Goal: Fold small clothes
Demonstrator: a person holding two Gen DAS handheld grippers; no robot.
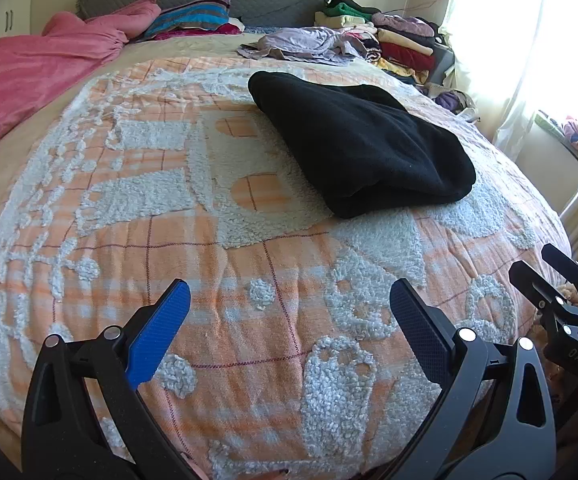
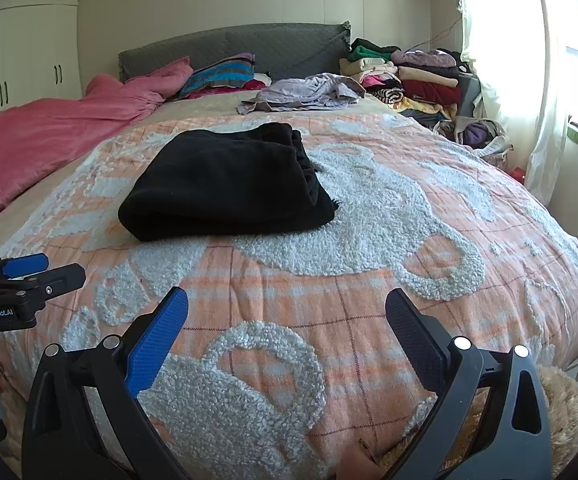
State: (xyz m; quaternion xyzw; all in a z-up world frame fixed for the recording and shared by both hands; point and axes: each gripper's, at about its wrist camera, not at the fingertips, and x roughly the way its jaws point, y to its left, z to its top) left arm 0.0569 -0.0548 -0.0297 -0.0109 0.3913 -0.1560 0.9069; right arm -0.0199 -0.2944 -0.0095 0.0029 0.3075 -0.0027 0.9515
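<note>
A folded black garment (image 1: 363, 148) lies on the orange-and-white bedspread (image 1: 225, 264), right of centre in the left wrist view and left of centre in the right wrist view. The left gripper (image 1: 289, 304) sits at the bottom of its frame, jaws spread wide and empty, well short of the garment. The right gripper (image 2: 287, 308) is likewise wide and empty. At the upper right, stacked clothes (image 2: 413, 76) crowd the bed's far corner, perhaps folded. A pink duvet (image 2: 49, 132) fills the left.
</note>
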